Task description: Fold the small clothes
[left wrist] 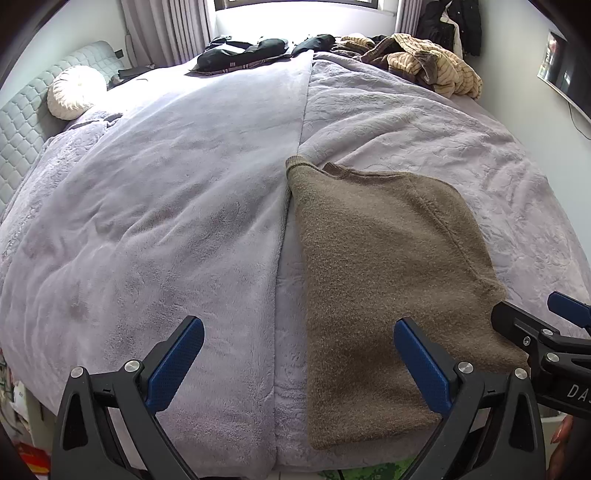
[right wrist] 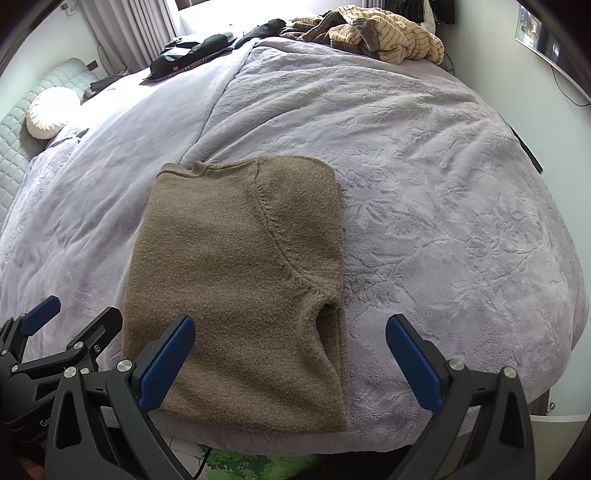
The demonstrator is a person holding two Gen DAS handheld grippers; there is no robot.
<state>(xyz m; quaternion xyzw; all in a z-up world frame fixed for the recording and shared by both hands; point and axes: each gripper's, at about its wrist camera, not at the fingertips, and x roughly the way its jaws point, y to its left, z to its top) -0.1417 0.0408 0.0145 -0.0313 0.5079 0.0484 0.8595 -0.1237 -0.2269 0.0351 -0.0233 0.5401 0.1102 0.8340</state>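
The right gripper (right wrist: 290,354), a black two-finger tool with blue ribbed pads, hung with its fingers wide apart and nothing between them, just above the near end of a brown fuzzy knitted sweater (right wrist: 240,280). The sweater lay folded into a long rectangle on the pale lilac plush blanket (right wrist: 424,184) of the bed. Its near end sat at the blanket's near edge. Its long axis ran away from that edge toward the far side of the blanket, with the neckline end pointing away from the grippers. The doubled side with the armhole seam lay on the sweater's right.

The left gripper (left wrist: 299,362) was likewise spread open and empty. Only its right finger stood over the sweater's near end; its left finger stood over bare blanket beside the sweater's left edge.

Both tools stood close to the sweater's near end, the right one more squarely over it. A next fold would probably take that near end up and carry it along the long axis toward the neckline, halving the length.

Well beyond the sweater lay a striped yellow-and-brown heap of clothes (right wrist: 388,33).
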